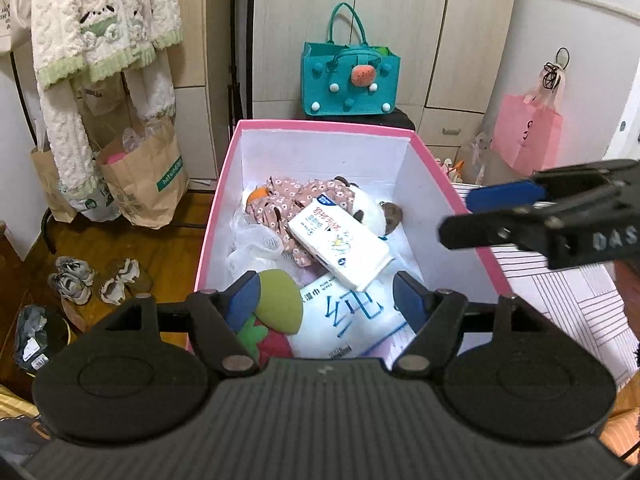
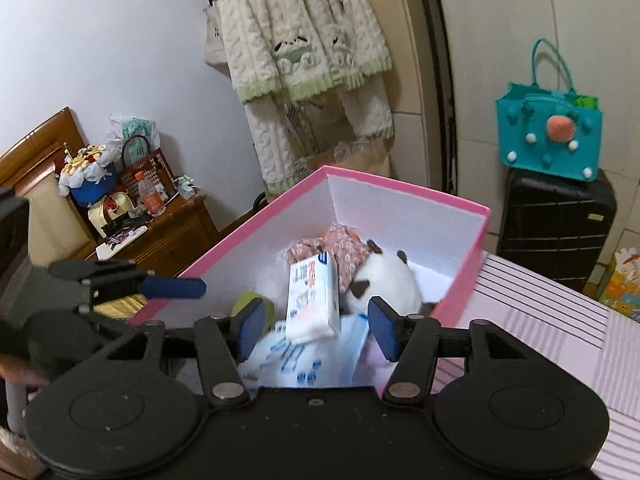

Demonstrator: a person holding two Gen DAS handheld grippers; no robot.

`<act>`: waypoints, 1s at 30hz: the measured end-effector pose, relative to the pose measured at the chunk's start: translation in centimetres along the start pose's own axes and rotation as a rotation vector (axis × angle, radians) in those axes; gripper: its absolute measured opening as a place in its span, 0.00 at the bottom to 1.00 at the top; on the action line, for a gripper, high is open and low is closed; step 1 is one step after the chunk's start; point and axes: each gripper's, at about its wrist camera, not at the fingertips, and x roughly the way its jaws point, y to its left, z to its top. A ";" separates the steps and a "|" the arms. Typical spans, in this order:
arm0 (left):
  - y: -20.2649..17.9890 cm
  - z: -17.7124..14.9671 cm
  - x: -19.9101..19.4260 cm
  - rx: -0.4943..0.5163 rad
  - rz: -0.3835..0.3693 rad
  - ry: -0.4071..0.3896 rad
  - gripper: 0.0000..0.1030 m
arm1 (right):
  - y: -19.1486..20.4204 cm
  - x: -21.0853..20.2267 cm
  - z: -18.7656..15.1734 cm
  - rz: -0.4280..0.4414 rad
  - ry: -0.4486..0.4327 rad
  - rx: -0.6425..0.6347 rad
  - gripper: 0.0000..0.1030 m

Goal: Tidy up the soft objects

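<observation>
Both the left gripper [image 1: 326,298] and right gripper [image 2: 316,326] hang empty with jaws apart over the pink box [image 1: 328,126], where the tissue pack [image 1: 340,250] lies slantwise just ahead, nearer the right.

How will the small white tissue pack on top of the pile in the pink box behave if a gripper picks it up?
The tissue pack looks soft-wrapped, so it probably dents under squeezing. It seems light for its size. Resting tilted on the floral cloth, it may slide when nudged.
</observation>
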 end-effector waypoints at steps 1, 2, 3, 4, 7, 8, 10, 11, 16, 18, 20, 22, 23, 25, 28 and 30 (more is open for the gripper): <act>-0.1 -0.1 -0.4 0.004 0.004 -0.006 0.81 | 0.2 -0.7 -0.4 -0.007 -0.008 -0.006 0.62; -0.3 -0.2 -0.8 0.008 0.007 -0.017 0.84 | 0.4 -1.2 -0.7 -0.013 -0.014 -0.010 0.63; -0.5 -0.3 -1.3 0.015 0.010 -0.028 0.85 | 0.6 -1.9 -1.0 -0.022 -0.021 -0.014 0.64; -0.8 -0.3 -1.6 0.022 0.014 -0.032 0.85 | 0.8 -2.5 -1.3 -0.031 -0.027 -0.020 0.64; -1.5 -0.6 -2.8 0.038 0.017 -0.046 0.85 | 1.3 -4.2 -1.9 -0.067 -0.044 -0.037 0.65; -1.8 -0.6 -3.2 0.041 0.019 -0.050 0.85 | 1.4 -4.6 -2.1 -0.078 -0.047 -0.037 0.65; -2.3 -0.8 -4.0 0.056 0.019 -0.062 0.85 | 1.4 -5.7 -2.6 -0.103 -0.057 -0.031 0.66; -2.6 -0.9 -4.5 0.063 0.021 -0.066 0.85 | 1.4 -6.2 -2.9 -0.112 -0.062 -0.030 0.67; -4.3 -1.4 -6.1 0.079 0.052 -0.056 1.00 | 1.8 -9.2 -4.2 -0.174 -0.089 -0.028 0.97; -5.0 -1.5 -6.4 0.094 0.092 -0.028 1.00 | 2.2 -10.0 -4.7 -0.223 -0.078 -0.039 1.00; -5.6 -1.4 -6.5 0.101 0.127 0.027 1.00 | 2.7 -10.6 -5.1 -0.297 -0.070 -0.041 1.00; -6.2 -1.5 -6.7 0.114 0.142 0.064 1.00 | 3.1 -11.2 -5.6 -0.363 -0.064 -0.030 1.00; -6.5 -1.8 -7.0 0.120 0.148 0.060 1.00 | 3.2 -11.6 -5.9 -0.380 -0.062 -0.028 1.00; -6.9 -2.4 -7.9 0.118 0.157 0.035 1.00 | 3.3 -12.8 -6.6 -0.374 -0.078 -0.021 1.00; -7.5 -3.1 -9.2 0.094 0.142 0.014 1.00 | 3.4 -14.9 -7.7 -0.372 -0.125 0.034 1.00; -8.0 -3.5 -9.8 0.081 0.132 -0.001 1.00 | 3.6 -16.5 -8.7 -0.380 -0.171 0.059 1.00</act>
